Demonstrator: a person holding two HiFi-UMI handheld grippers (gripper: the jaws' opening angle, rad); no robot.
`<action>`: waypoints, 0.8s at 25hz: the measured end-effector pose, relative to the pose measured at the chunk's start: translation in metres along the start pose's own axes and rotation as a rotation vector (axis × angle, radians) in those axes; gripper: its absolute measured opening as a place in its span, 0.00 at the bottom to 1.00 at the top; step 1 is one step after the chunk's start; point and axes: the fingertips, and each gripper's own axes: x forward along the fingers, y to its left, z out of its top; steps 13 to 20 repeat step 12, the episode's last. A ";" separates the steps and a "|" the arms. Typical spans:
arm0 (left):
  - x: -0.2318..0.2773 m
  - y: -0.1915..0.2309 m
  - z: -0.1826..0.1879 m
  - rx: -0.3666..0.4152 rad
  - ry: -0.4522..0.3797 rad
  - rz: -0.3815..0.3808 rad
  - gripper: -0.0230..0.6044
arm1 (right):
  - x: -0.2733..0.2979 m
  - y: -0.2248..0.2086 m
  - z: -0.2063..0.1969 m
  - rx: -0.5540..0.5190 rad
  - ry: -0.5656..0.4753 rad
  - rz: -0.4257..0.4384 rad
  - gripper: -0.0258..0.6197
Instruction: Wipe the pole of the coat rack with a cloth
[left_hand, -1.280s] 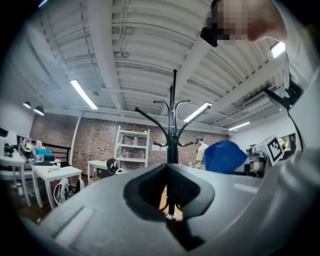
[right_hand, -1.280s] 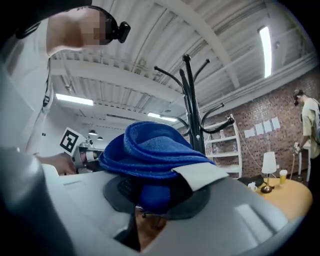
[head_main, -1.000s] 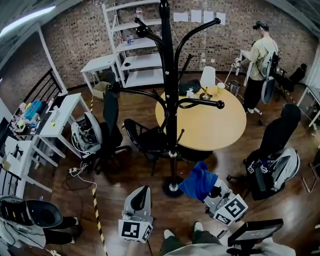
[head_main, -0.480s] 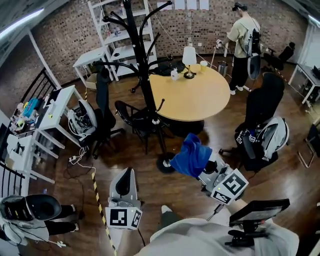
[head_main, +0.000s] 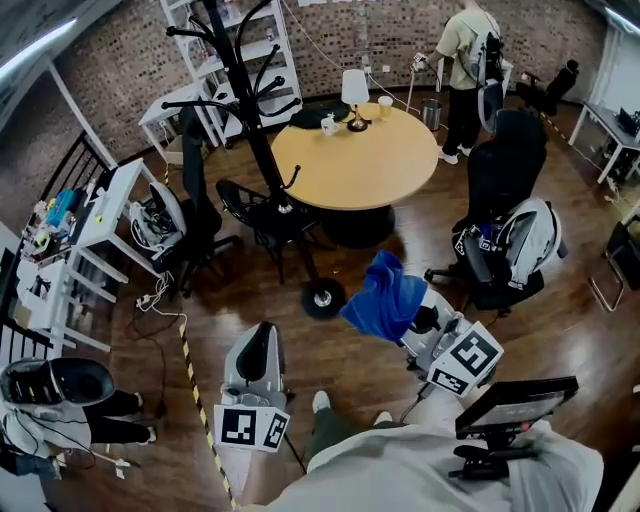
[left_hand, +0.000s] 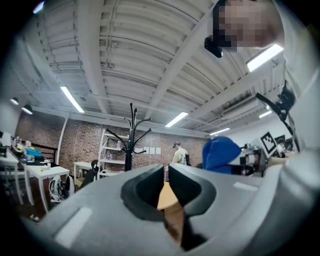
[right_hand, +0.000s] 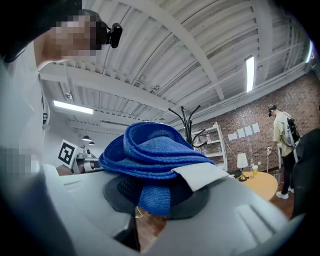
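Wood floor (head_main: 340, 355), brick-walled room. Your right gripper (head_main: 420, 325) has its fingers clamped on the blue cloth (head_main: 385, 297), which sits just beside the coat rack's base (head_main: 323, 298), clear of the pole (head_main: 258, 140). Your left gripper (head_main: 262, 335) hangs lower left, fingers closed on nothing.

No readable writing anywhere: square markers (head_main: 250, 427) mere coded patterns, wall sheets (right_hand: 245, 132) too small

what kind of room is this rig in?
Looks like an office or lab workspace: a round table, office chairs around it, and white shelves against a brick wall.
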 end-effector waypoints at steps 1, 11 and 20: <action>0.000 -0.005 0.000 0.003 0.003 -0.001 0.08 | -0.003 -0.001 0.000 0.004 0.002 0.003 0.19; -0.001 -0.031 -0.029 -0.056 0.023 -0.078 0.29 | -0.026 0.016 -0.010 0.021 -0.009 -0.036 0.19; -0.004 -0.033 -0.026 -0.058 0.017 -0.086 0.30 | -0.028 0.020 -0.012 0.032 -0.005 -0.048 0.19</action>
